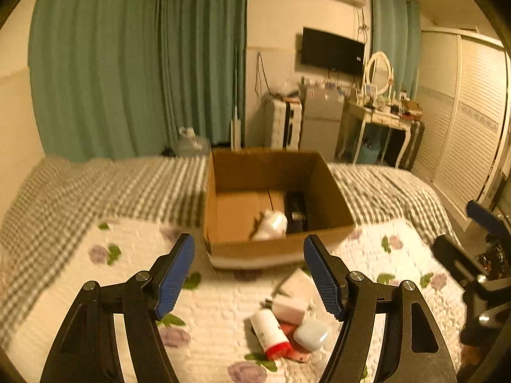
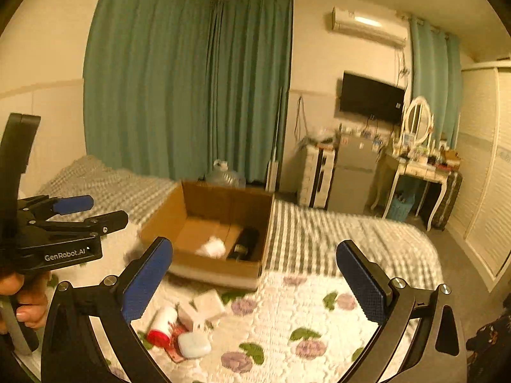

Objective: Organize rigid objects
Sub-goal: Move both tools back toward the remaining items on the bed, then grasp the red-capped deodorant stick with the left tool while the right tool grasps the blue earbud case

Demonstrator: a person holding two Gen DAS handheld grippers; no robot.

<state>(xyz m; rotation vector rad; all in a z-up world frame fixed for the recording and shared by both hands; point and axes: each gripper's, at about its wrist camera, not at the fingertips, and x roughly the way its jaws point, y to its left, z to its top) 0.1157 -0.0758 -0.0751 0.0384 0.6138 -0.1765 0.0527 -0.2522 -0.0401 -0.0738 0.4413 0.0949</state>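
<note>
An open cardboard box (image 1: 332,188) (image 2: 159,220) rests on the bed, with a white bottle (image 1: 271,225) (image 2: 212,246) and a black object (image 1: 295,212) (image 2: 246,242) lying inside. Nearer, a small pile lies on the floral quilt: a white tube with a red cap (image 1: 270,333) (image 2: 161,324), white boxes (image 1: 295,296) (image 2: 209,304) and a pale oval case (image 1: 311,335) (image 2: 194,344). My left gripper (image 1: 249,271) hangs open above the pile, empty; it also shows at the left (image 2: 83,212) of the right wrist view. My right gripper (image 2: 255,274) is open and empty over the quilt.
The bed carries a white floral quilt (image 1: 207,312) over a grey checked cover (image 1: 127,188). Green curtains (image 1: 127,63), a water jug (image 1: 191,143), a small fridge (image 1: 321,118) and a dressing table (image 1: 380,115) stand beyond. A hand (image 2: 28,303) grips the left tool.
</note>
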